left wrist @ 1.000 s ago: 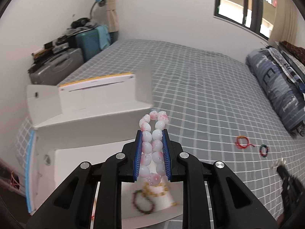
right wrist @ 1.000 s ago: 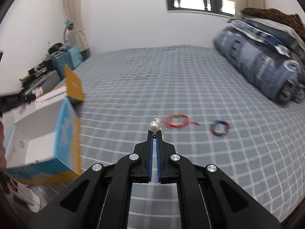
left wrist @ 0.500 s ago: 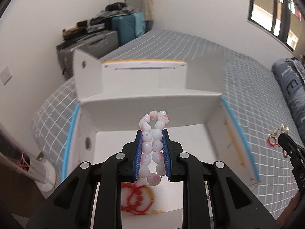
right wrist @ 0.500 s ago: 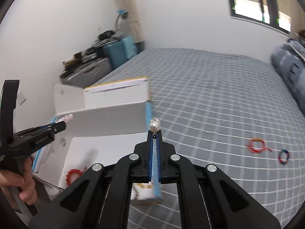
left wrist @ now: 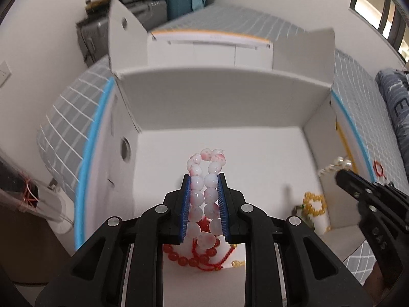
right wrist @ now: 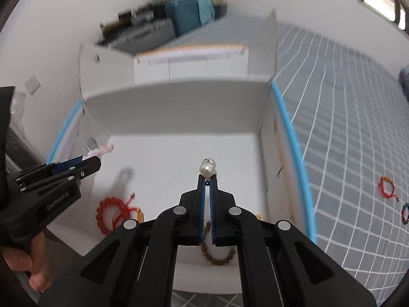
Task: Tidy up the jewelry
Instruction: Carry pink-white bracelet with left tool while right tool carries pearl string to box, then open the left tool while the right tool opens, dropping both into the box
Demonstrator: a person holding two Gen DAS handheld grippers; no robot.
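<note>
Both claws, over the grey checked bed (right wrist: 345, 107) a second ago, are now hanging inside the open white cardboard box (left wrist: 225, 107), the left claw (left wrist: 204, 204) clamping the pink-and-white bead bracelet (left wrist: 205, 179) and the right claw (right wrist: 207, 194) nearly closed, pinching the small pearl piece (right wrist: 207, 166), so both drops are looking imminent.

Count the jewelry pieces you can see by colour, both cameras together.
Red: 2 (red bead bracelet, red cord bracelet)
Pink-white bracelet: 1
Pearl piece: 1
Yellow bracelet: 1
Brown bracelet: 1
Multicolour bracelet: 1
Total: 7
</note>
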